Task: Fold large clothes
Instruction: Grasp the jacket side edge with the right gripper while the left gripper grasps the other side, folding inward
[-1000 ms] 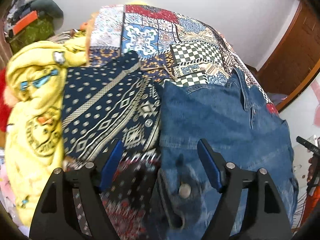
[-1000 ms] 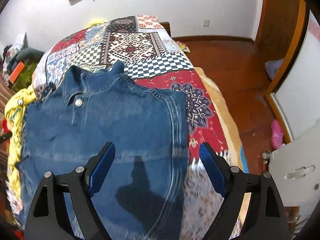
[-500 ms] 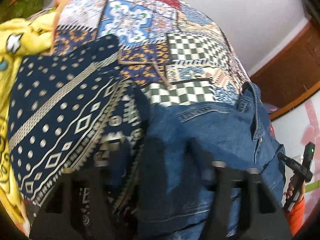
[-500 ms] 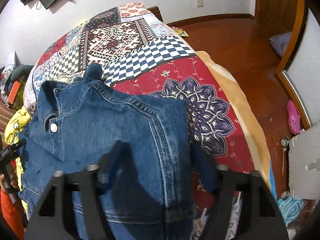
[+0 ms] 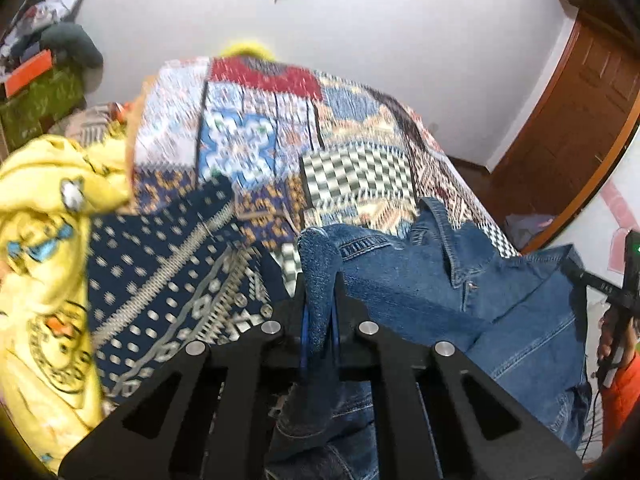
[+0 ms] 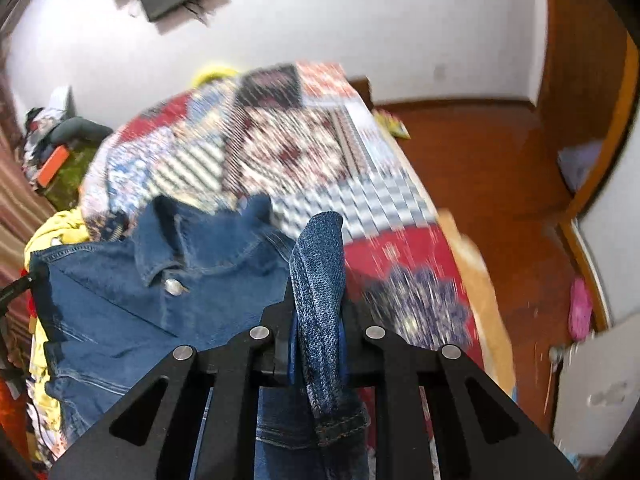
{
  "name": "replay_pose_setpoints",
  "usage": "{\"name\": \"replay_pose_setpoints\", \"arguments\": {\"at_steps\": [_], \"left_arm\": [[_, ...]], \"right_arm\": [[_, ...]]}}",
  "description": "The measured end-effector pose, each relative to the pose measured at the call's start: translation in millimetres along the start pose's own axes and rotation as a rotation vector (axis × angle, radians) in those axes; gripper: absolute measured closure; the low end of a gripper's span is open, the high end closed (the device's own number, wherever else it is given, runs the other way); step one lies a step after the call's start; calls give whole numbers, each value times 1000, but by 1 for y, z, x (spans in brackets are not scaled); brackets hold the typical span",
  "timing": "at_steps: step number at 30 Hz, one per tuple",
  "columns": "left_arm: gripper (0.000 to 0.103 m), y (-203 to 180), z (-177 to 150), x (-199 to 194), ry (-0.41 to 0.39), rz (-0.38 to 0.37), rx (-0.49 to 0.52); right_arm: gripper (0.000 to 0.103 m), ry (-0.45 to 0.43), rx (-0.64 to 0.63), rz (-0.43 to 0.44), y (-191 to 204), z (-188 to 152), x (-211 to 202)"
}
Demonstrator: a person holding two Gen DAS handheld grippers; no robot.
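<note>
A blue denim jacket lies collar-up on the patchwork bedspread. My left gripper is shut on a fold of the jacket's left edge, which sticks up between the jaws. My right gripper is shut on a fold of the jacket's right edge. The jacket's collar and silver button show to the left in the right wrist view. Both pinched edges are lifted off the bed.
A navy patterned cloth and a yellow printed garment lie left of the jacket. A wooden door and wood floor lie right of the bed. Clutter sits at the far left. A pink slipper lies on the floor.
Both grippers went from wide open above the flat jacket to shut on its side edges. They have lifted the edges, and the cameras have tilted up toward the wall.
</note>
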State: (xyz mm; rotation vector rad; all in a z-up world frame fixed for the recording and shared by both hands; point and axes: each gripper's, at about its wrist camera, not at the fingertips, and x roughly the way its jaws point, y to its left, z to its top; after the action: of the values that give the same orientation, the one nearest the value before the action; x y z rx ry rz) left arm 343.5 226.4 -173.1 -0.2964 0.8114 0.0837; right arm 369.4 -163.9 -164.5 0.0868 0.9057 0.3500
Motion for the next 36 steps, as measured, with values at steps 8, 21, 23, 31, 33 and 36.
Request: {"name": "replay_pose_setpoints", "arguments": {"at_steps": [8,21,23,31,33,36], "left_arm": [[96,31,18,20,-6,138,-6],[89,64,-18,113,160,248,-13],[89,56,-21,108,147,287,31],[83,23,-13,54,117,277,121],[75,13,-12,37,94,256,110],[56,-2,-13,-1,40,222,90]], "right_arm": [[90,-63,-32,20,32,44,25],[84,122,14,-82,5,22,129],[79,130,-13,-108,7,20,129],[59,83,-114,-141,30,19,70],[49,39,-148,-130,40,18,46],[33,-30,-193,-97,56,12,4]]}}
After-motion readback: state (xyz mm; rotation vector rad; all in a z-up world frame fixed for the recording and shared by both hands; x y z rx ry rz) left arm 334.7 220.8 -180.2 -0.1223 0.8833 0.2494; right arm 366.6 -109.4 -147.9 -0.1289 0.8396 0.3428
